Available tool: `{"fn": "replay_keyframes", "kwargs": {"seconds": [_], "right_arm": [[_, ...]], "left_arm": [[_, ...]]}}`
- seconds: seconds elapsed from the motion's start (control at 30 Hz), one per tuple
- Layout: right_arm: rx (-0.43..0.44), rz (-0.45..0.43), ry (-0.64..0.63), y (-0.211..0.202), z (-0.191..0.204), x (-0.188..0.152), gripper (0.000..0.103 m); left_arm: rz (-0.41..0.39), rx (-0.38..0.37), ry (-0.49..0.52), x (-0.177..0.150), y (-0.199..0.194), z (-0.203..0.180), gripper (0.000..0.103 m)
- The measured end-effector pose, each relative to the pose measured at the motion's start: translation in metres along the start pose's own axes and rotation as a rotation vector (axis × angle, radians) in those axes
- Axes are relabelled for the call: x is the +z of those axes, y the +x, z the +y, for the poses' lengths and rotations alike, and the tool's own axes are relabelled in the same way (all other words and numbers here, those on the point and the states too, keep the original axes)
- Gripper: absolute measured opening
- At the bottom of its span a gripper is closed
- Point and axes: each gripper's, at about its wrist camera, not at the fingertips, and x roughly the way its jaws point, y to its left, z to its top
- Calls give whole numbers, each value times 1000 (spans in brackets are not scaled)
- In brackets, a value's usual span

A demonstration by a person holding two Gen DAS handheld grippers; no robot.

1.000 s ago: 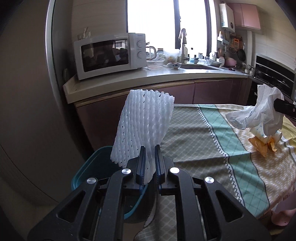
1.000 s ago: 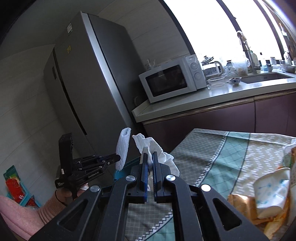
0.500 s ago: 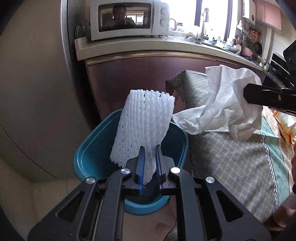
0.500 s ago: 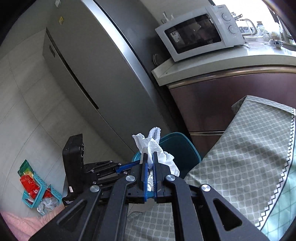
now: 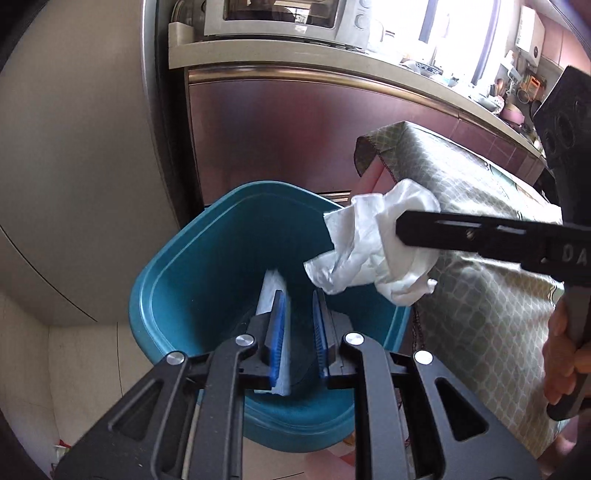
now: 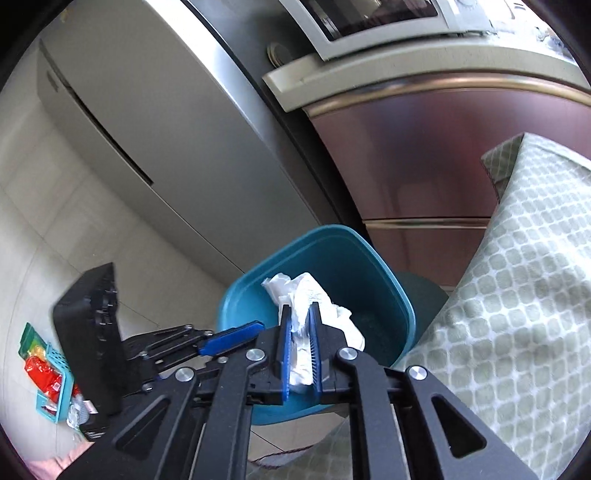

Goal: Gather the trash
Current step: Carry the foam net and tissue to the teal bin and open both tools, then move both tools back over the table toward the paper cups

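A teal trash bin [image 5: 207,258] stands on the floor beside the table; it also shows in the right wrist view [image 6: 332,251]. My left gripper [image 5: 298,306] is open over the bin's mouth. The white foam net [image 5: 271,295] lies against its left finger, dropping into the bin. My right gripper [image 6: 298,314] is shut on a crumpled white tissue [image 6: 306,295] above the bin. The tissue [image 5: 373,247] and right gripper also show in the left wrist view, at the bin's right rim.
The table with a checked green cloth [image 5: 480,229] is right of the bin. Maroon cabinets [image 5: 295,125] and a grey fridge [image 6: 155,110] stand behind it. A microwave [image 5: 280,14] sits on the counter. A small basket with red packets [image 6: 44,373] is on the floor.
Both grippers moved down to the bin. My left gripper opened and let go of the foam net, which dropped low between the fingers. The right gripper brought the tissue over the bin.
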Motion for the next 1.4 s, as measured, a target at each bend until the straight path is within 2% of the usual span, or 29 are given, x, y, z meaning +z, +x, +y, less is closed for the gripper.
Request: {"fn": "replay_keyframes", "kwargs": {"seconds": [0.1, 0.13, 0.47, 0.57, 0.67, 0.93, 1.17, 1.4], "right_arm": [[-18, 4, 10, 7, -4, 2, 25], [-20, 1, 9, 5, -5, 1, 26], [-13, -75, 22, -39, -19, -14, 30], [-16, -112, -2, -64, -16, -24, 31], [-39, -157, -38, -102, -15, -44, 36], [-188, -298, -42, -200, -33, -95, 41], [-376, -408, 86, -285, -75, -156, 44], [-506, -500, 253, -346, -129, -200, 44]], "left_arm": [[-9, 2, -3, 2, 0, -5, 19], [-15, 3, 1, 1, -2, -9, 19], [-103, -48, 17, 10, -25, -37, 24], [-132, -69, 40, 3, -43, -43, 28], [-160, -101, 75, -1, -60, -60, 32], [-209, -260, 193, -4, -91, -130, 43], [-172, -398, 282, -10, -87, -204, 44], [-144, -478, 372, -15, -82, -276, 44]]}}
